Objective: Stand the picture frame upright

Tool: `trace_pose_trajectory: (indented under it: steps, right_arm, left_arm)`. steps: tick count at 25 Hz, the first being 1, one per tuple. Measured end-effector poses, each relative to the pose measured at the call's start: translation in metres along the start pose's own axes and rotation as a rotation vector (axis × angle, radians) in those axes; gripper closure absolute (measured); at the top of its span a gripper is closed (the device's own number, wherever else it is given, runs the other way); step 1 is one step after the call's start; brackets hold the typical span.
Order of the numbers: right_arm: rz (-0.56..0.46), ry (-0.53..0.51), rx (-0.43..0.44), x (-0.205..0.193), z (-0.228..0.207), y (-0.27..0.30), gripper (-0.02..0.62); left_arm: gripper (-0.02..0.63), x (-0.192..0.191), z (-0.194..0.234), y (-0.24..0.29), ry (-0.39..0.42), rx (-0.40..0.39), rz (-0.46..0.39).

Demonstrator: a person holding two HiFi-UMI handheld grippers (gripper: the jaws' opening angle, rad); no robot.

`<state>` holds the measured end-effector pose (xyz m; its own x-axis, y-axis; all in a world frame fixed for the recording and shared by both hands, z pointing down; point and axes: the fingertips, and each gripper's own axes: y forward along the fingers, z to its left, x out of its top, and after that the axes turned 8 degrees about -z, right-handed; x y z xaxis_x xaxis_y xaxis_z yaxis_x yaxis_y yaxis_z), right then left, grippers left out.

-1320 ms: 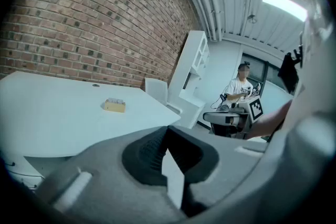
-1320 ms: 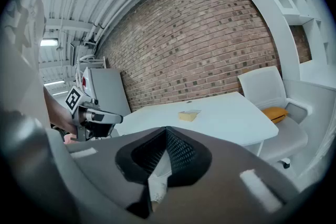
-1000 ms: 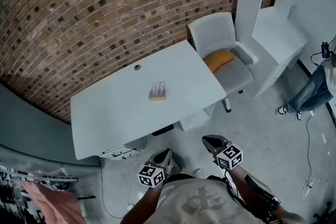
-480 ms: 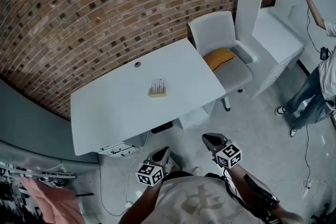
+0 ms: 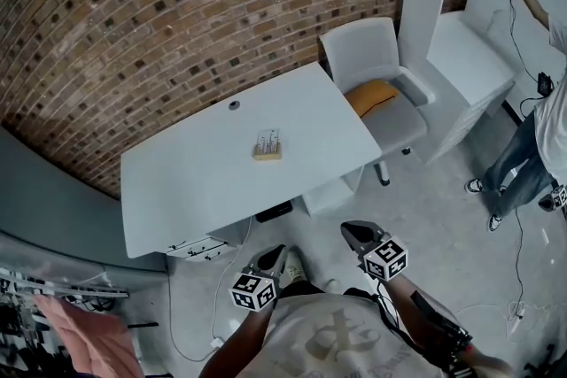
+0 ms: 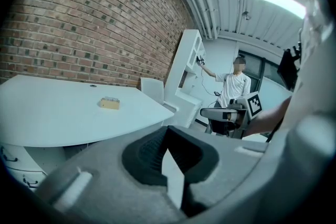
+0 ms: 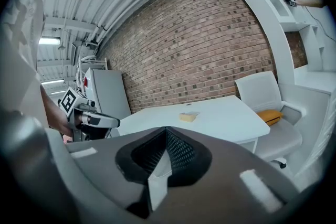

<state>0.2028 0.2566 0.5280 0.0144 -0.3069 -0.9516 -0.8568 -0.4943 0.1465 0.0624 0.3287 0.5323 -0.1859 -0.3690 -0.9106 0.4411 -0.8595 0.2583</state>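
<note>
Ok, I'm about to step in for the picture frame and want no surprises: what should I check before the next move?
1. Picture frame in view on the white table: ok.
2. Frame upright: not ok, it looks flat.
3. Left gripper empty: ok, jaws shut.
4. Right gripper empty: ok, jaws shut.
5. Grippers at the frame: not ok, both short of the table edge.
6. Other person apart from the table: ok.

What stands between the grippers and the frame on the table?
Nothing visible. The frame is alone on the table; only its bare top and open floor lie between it and the left gripper and right gripper, both shut.
</note>
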Motion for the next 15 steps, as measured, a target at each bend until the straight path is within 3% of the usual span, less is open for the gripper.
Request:
trace_pose_trajectory:
  steps: [15]
  right_arm:
    - [0.011,0.012,-0.076,0.000,-0.027,-0.012,0.588]
  left_arm:
    - [0.604,0.008,-0.002,0.029,0.004,-0.045,0.003]
